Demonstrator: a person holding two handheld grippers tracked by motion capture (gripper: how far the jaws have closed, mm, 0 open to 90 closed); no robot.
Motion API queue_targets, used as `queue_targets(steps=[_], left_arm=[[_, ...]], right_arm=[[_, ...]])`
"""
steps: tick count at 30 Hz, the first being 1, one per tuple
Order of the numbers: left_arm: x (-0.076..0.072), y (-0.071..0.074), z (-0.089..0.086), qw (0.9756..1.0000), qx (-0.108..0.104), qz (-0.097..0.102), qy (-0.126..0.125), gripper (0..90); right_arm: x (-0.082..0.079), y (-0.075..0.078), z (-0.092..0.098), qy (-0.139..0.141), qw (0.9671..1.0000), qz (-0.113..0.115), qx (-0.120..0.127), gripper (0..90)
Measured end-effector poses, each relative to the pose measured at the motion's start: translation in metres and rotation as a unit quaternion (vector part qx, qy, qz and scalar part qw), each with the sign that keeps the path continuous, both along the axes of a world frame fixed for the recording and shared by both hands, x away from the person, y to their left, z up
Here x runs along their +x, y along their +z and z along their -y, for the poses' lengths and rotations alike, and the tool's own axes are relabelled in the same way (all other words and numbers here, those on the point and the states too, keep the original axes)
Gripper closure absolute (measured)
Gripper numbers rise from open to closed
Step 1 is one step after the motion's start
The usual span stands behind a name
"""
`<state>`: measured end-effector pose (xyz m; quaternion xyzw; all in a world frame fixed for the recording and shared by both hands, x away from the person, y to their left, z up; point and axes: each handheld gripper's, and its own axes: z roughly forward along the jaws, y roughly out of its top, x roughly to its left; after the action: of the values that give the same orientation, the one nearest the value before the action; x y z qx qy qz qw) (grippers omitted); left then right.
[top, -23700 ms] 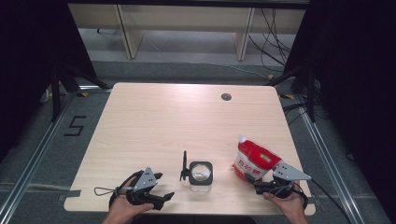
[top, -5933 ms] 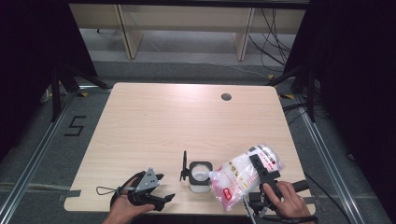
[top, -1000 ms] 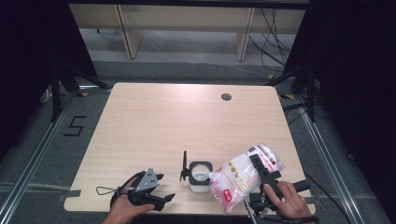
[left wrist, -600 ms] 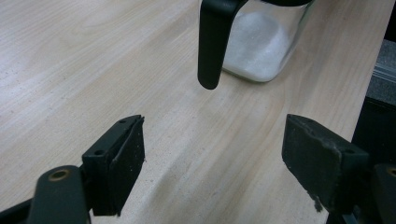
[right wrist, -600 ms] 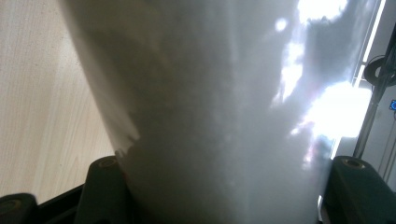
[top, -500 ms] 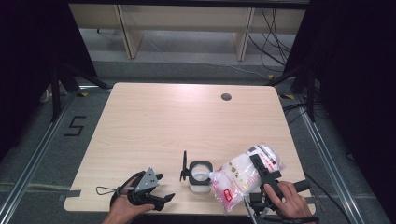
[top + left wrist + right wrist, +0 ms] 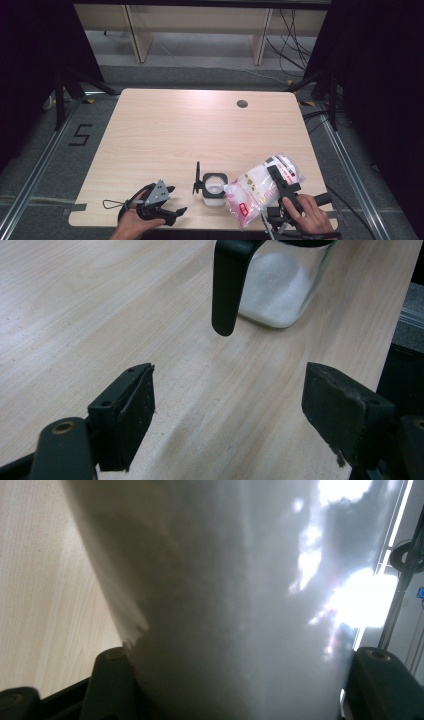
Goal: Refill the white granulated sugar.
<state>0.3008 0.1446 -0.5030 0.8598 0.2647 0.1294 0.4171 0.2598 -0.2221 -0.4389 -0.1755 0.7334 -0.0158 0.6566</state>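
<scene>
A glass jar (image 7: 214, 187) stands on the wooden table (image 7: 165, 130).

Two black handheld grippers: left gripper (image 7: 159, 207) carrying a grey three-cornered plate and looped thin cable; fingers (image 7: 131, 415) blocky, matt black (pad edges frayed), brass-coloured screws at base. Right gripper (image 7: 280, 187) black.

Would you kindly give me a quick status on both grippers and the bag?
Right gripper shut on bag of white powder, tilted mouth-down over glass jar. Left gripper open, empty, on table. Nothing in the way.
</scene>
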Motion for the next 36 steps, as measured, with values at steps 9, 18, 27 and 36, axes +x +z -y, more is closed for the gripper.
queue_targets(steps=[9,18,27,36], left_arm=[[0.0,0.0,0.0,1.0,0.001,0.002,-0.002,20.8],[0.0,0.0,0.0,1.0,0.001,0.002,0.0,20.9],[0.0,0.0,0.0,1.0,0.001,0.002,0.0,20.8],[-0.001,-0.001,0.001,0.9999,-0.011,-0.002,0.002,20.9]], right_arm=[[-0.001,0.001,0.0,-0.002,0.9999,0.008,-0.012,41.4],[0.002,-0.006,0.002,0.017,0.9995,0.019,0.021,41.4],[0.001,-0.005,0.001,0.02,0.9994,0.022,0.019,41.5],[0.001,-0.005,-0.001,0.017,0.9997,0.016,0.012,41.5]])
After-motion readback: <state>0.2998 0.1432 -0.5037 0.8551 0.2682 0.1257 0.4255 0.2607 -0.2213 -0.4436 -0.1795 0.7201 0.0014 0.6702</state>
